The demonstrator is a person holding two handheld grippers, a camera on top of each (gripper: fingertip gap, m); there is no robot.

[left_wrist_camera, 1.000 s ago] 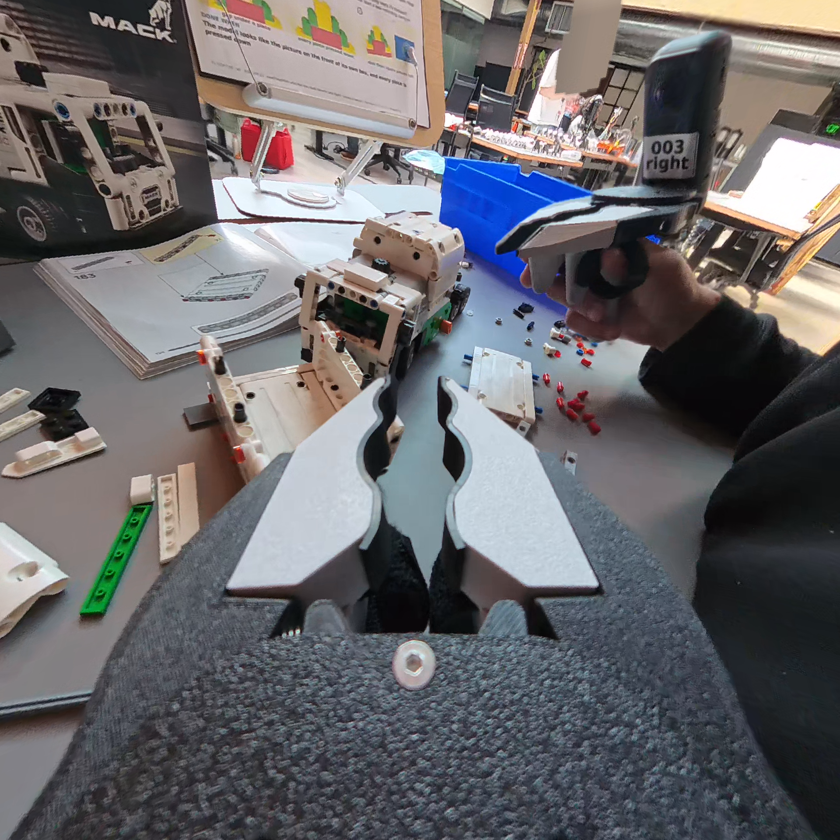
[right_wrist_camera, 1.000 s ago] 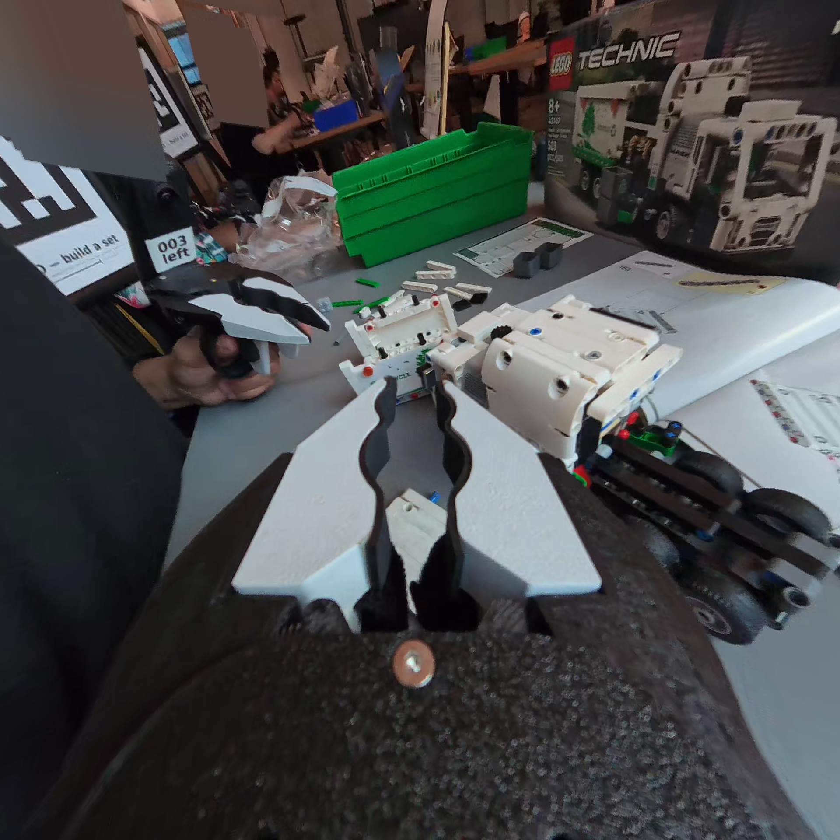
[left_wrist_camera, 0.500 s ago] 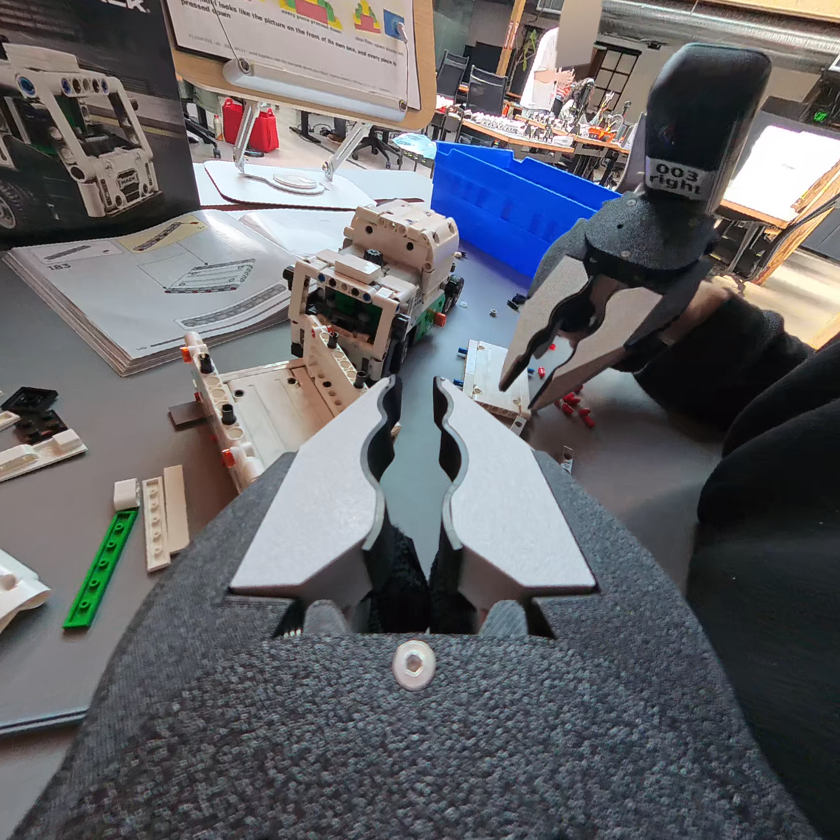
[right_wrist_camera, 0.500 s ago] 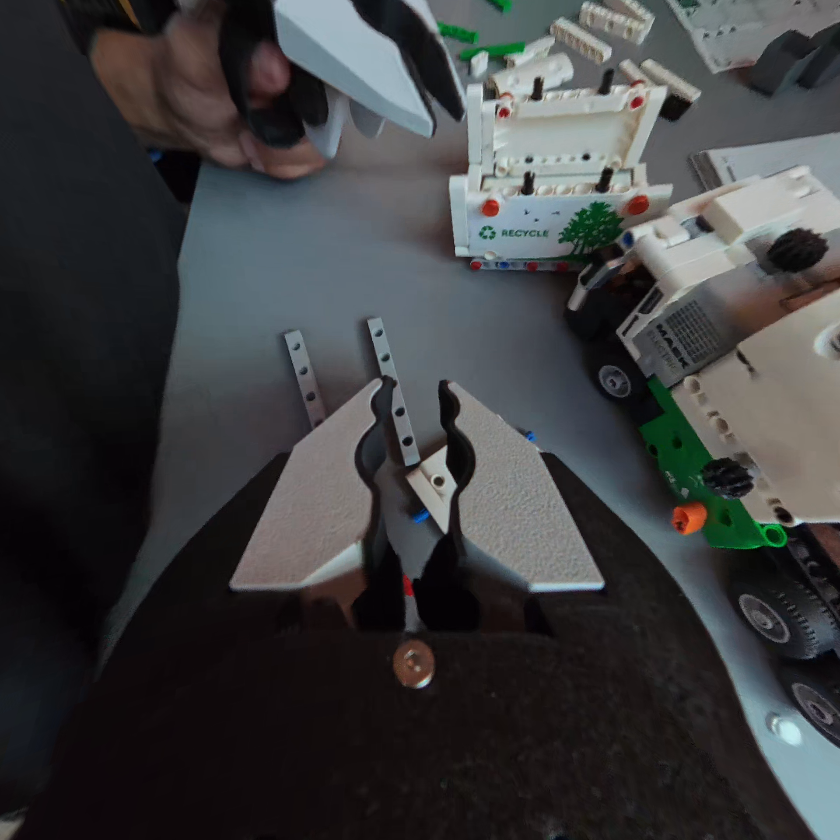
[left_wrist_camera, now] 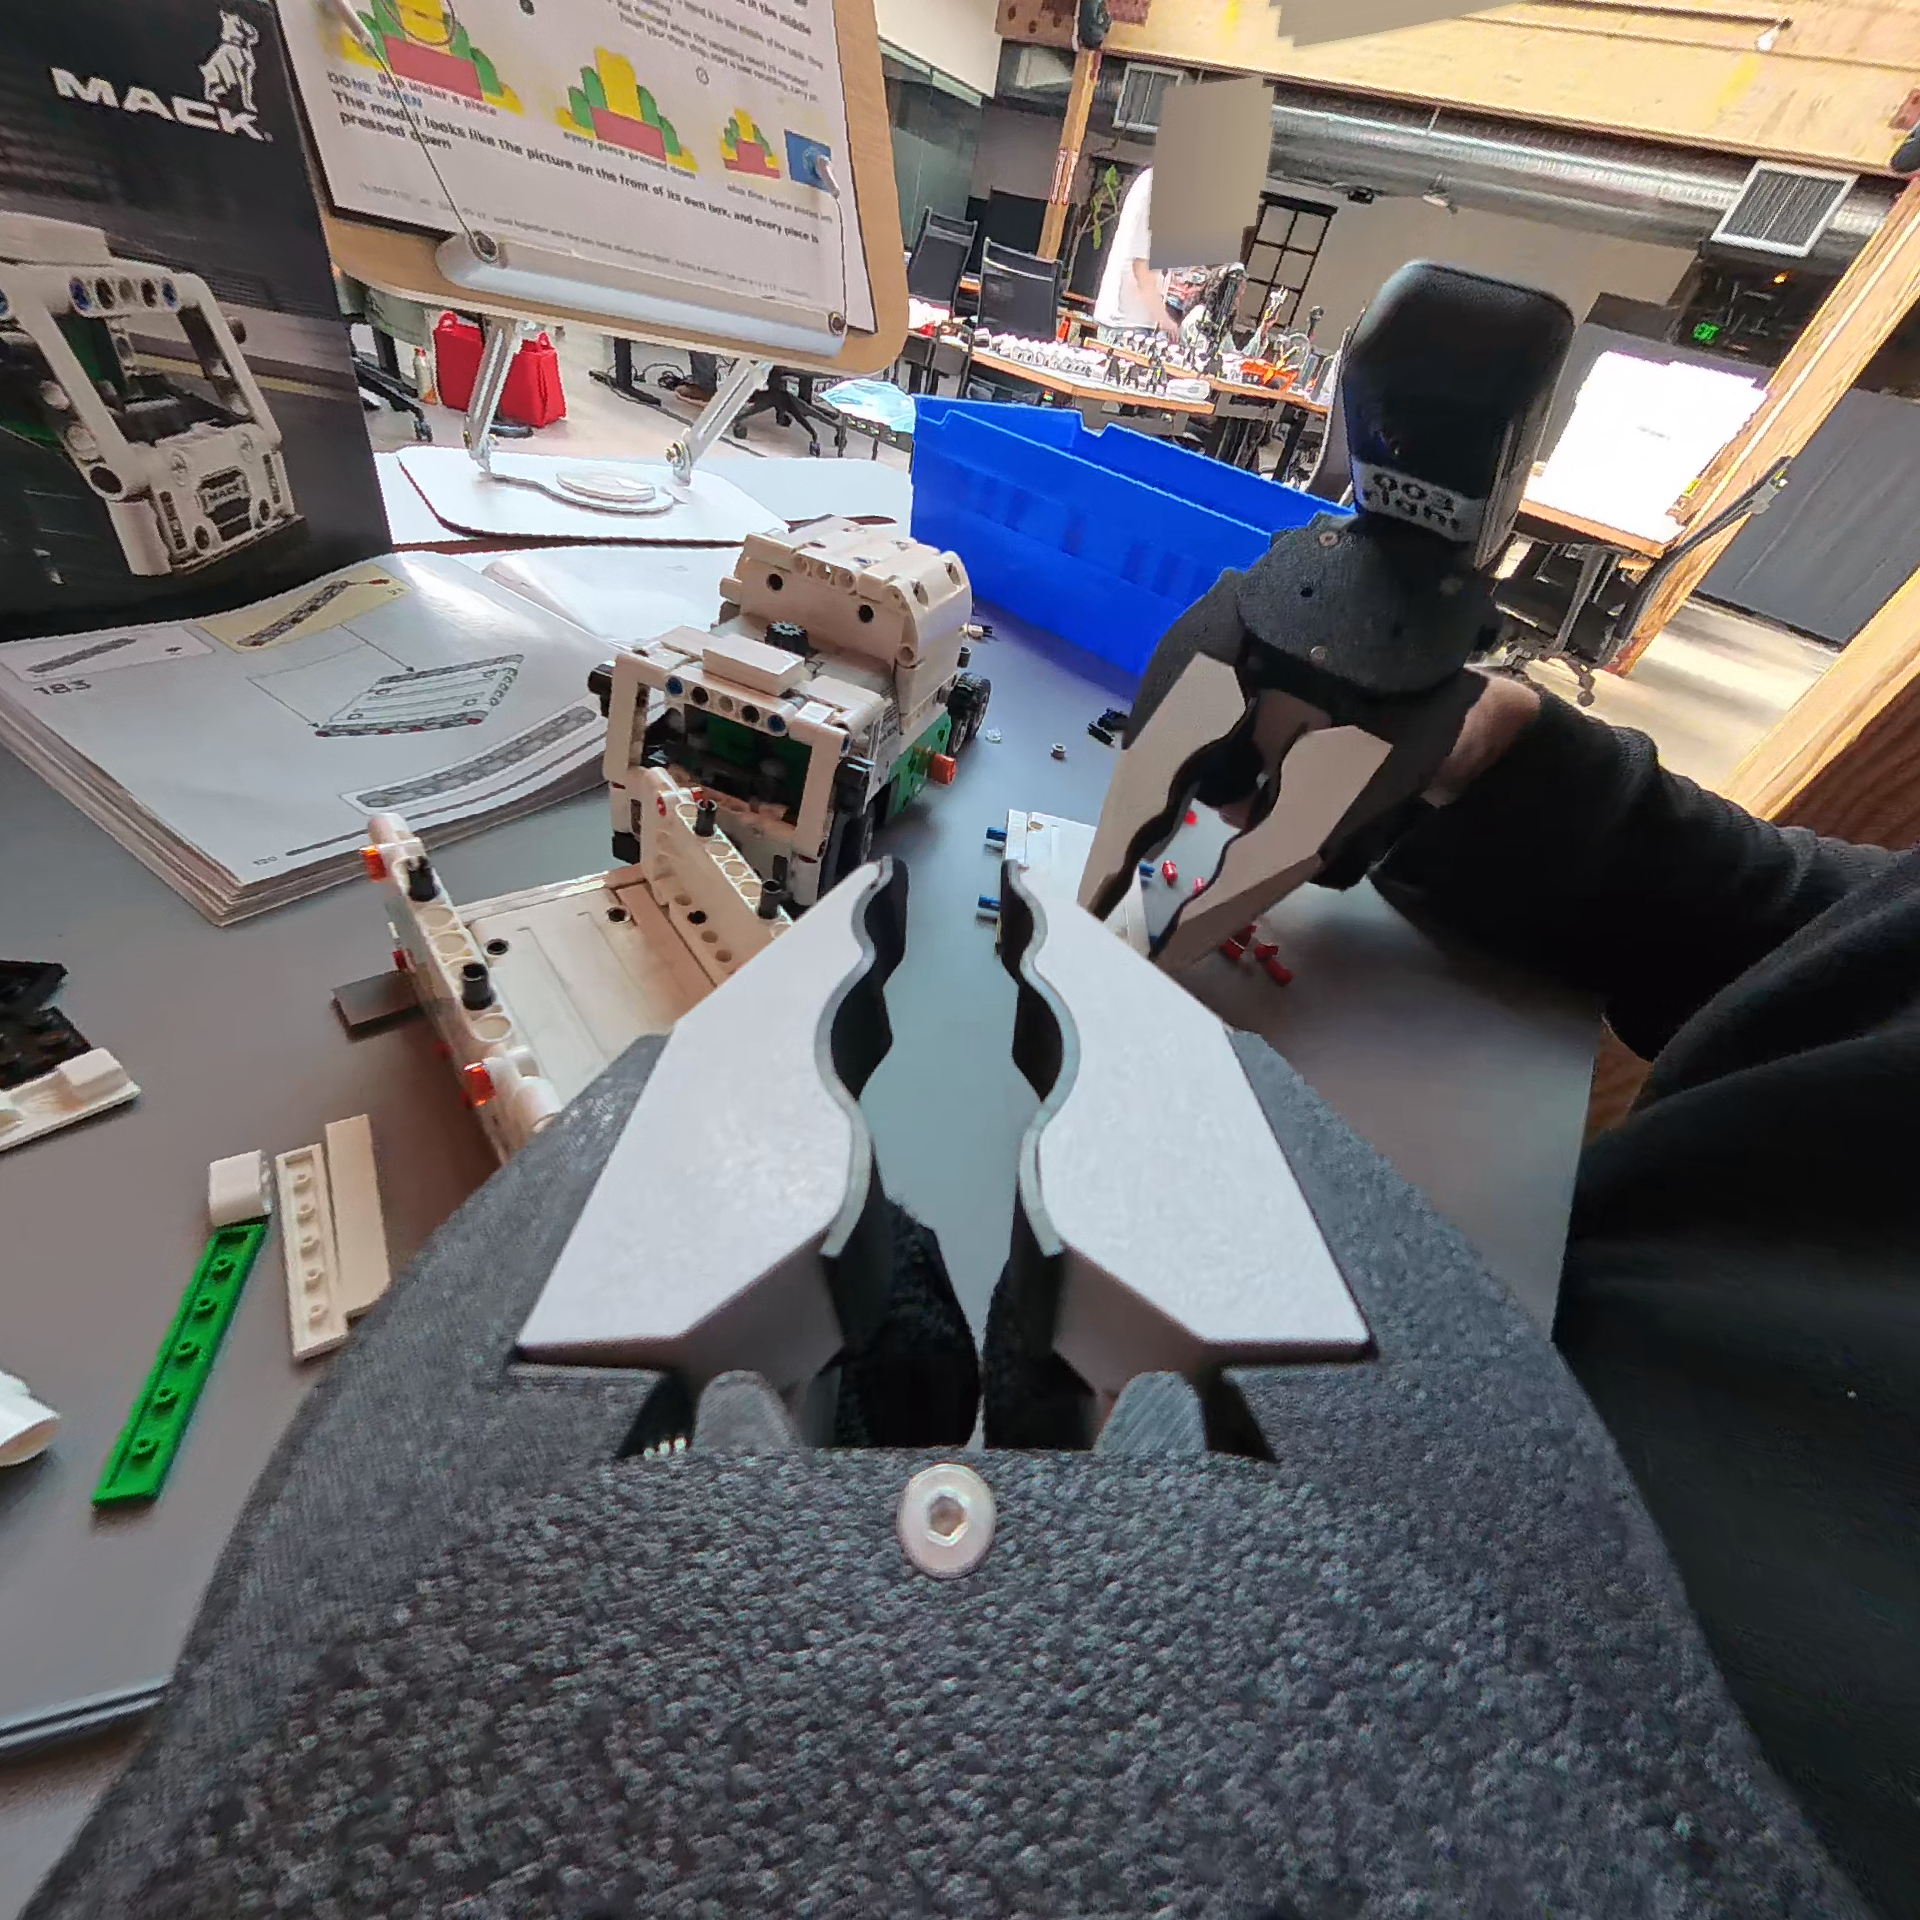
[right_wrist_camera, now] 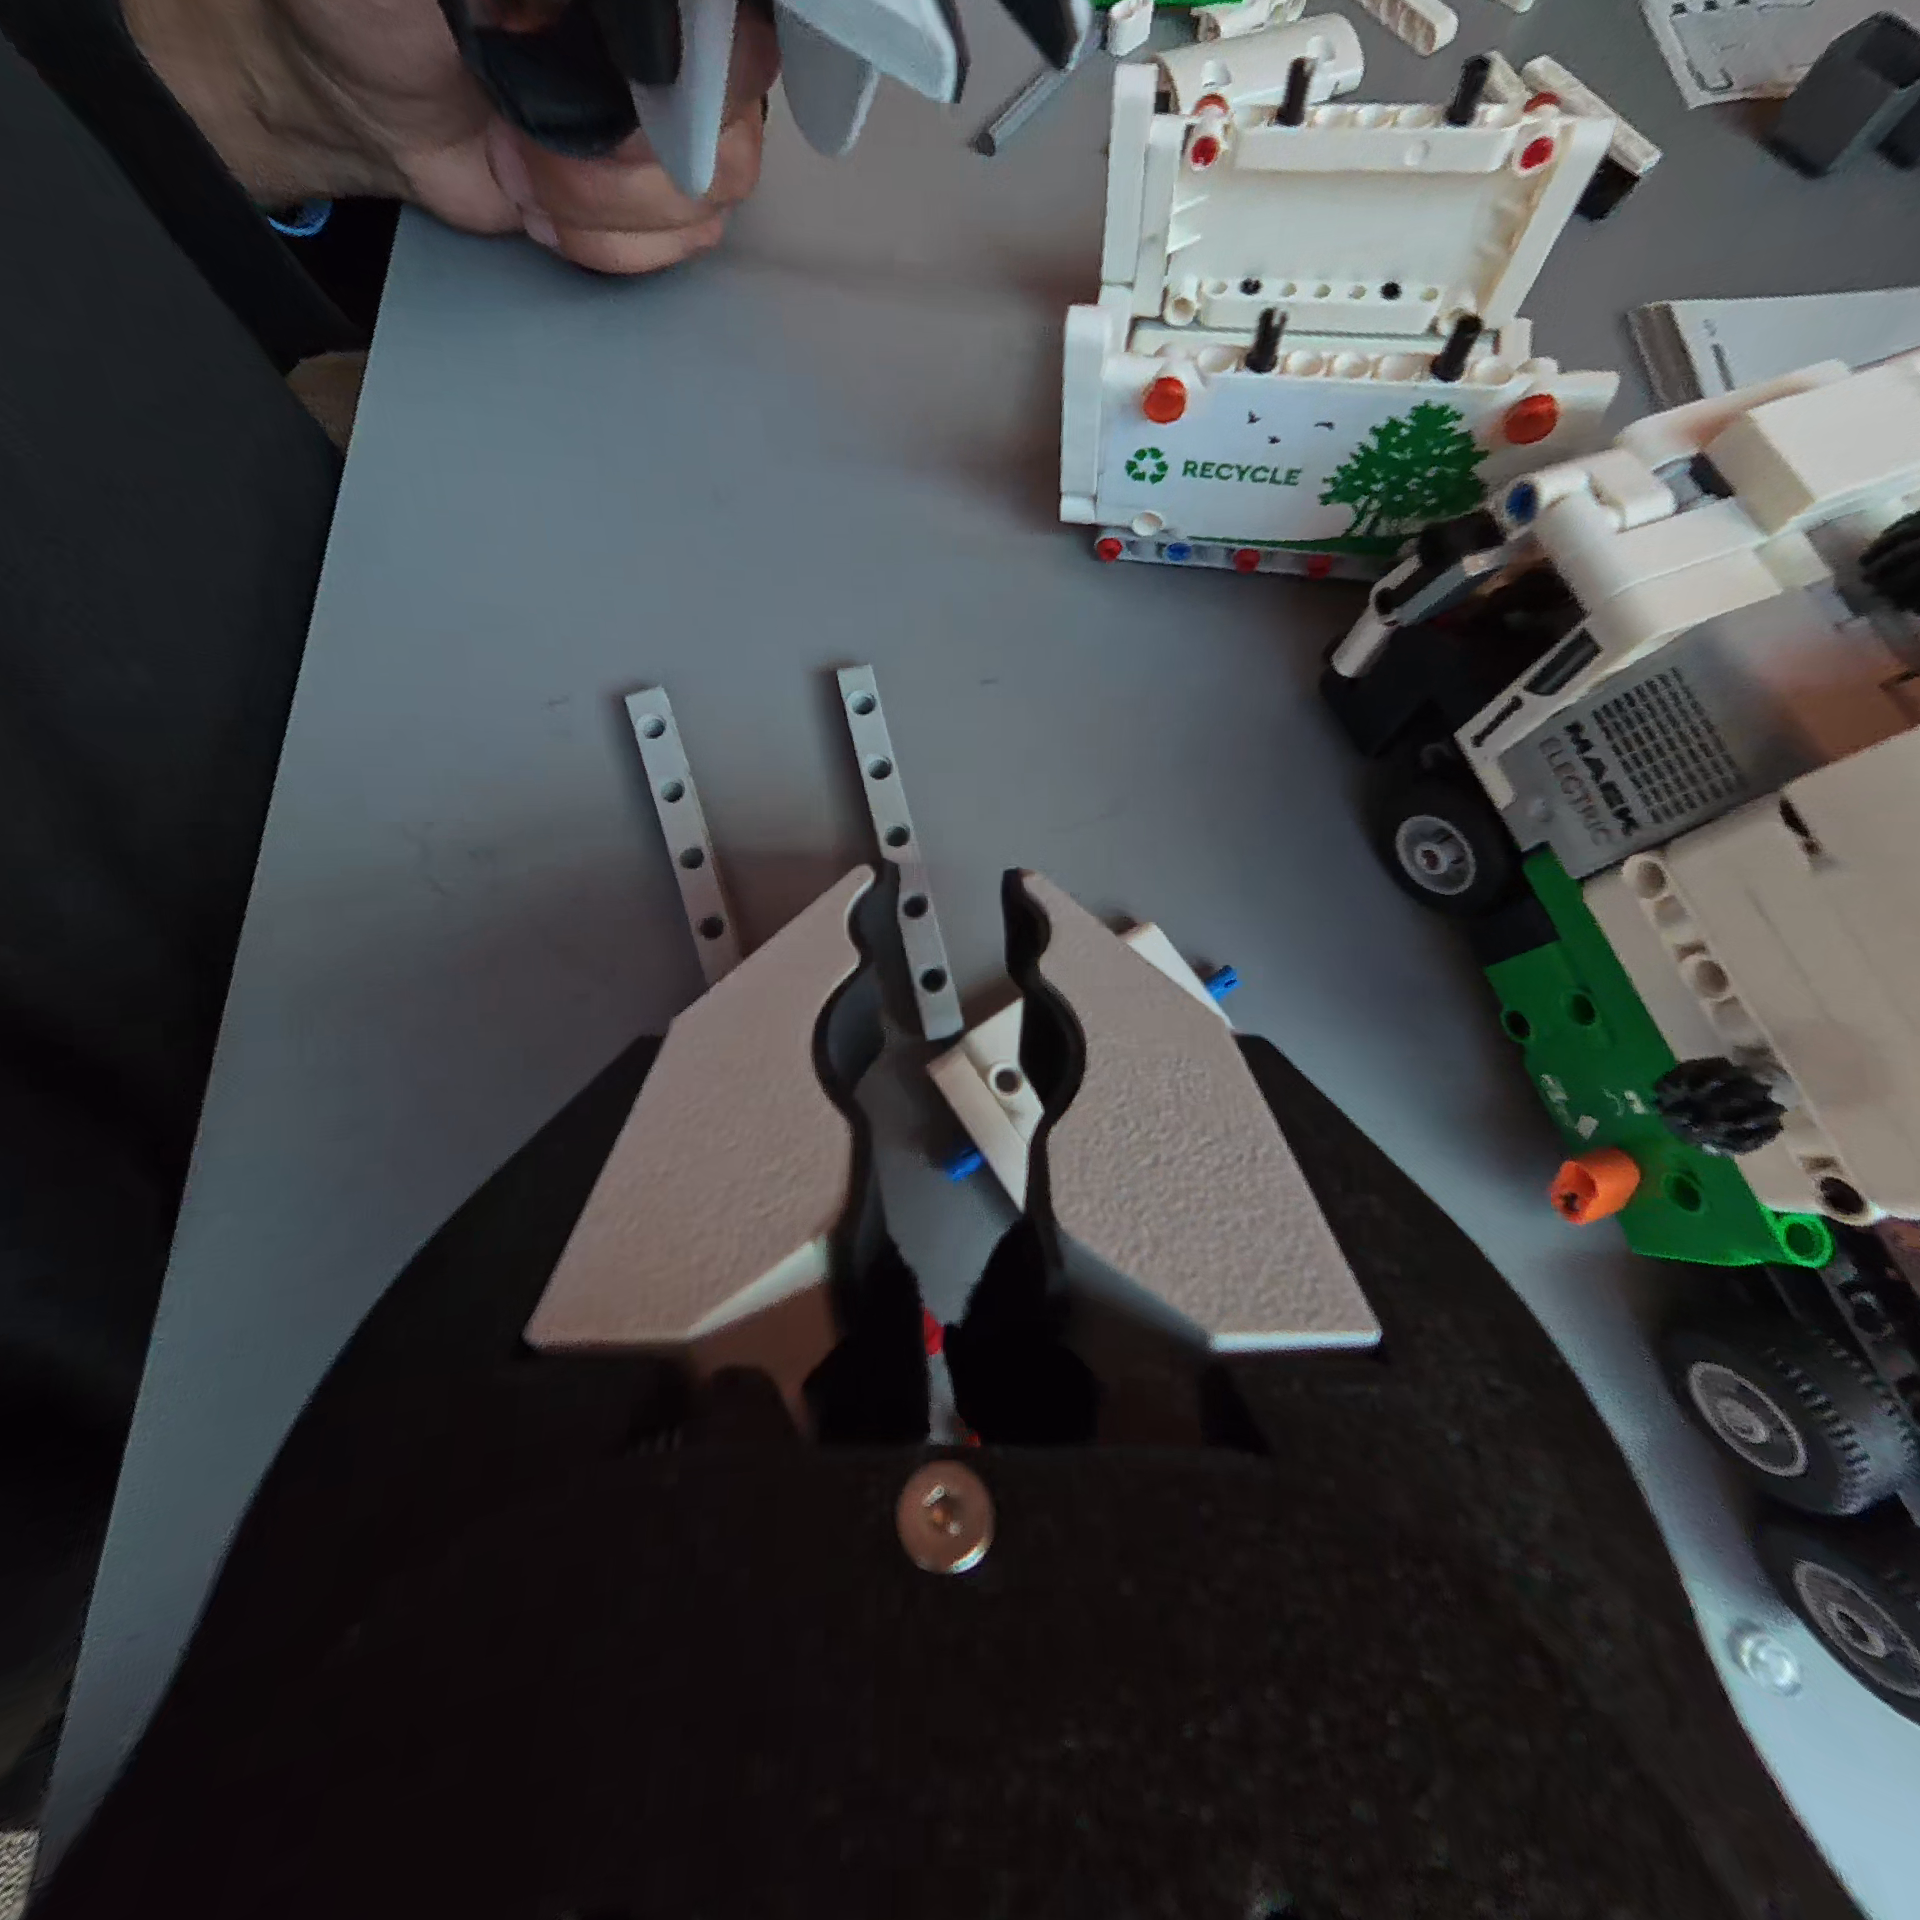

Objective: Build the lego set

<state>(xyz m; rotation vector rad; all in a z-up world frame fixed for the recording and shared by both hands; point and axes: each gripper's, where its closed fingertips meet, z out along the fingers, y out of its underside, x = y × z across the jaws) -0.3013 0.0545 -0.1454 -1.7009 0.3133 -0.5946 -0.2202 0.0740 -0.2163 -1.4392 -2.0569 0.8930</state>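
Here, the right gripper [right_wrist_camera: 940,883] points down over a white panel piece [right_wrist_camera: 992,1086] lying flat on the grey table [right_wrist_camera: 582,540], beside two grey holed beams [right_wrist_camera: 899,842] — light, stiff, slick plastic, likely best pinched across its long edges. Its jaws stand narrowly apart, holding nothing. The left gripper [left_wrist_camera: 945,883] (also slightly parted, empty) hovers near the truck [left_wrist_camera: 800,675].

A matte grey tabletop [left_wrist_camera: 1392,1049] is seen across the lower half of the left wrist view. Behind it, at upper right, an open workshop is observed: long cluttered wooden workbenches [left_wrist_camera: 1101,364], black office chairs [left_wrist_camera: 1013,301], a silver round ceiling duct [left_wrist_camera: 1621,171], a white louvred vent grille [left_wrist_camera: 1782,213] and light timber beams [left_wrist_camera: 1808,343]. The polished floor [left_wrist_camera: 1704,665] is brightly lit at right.
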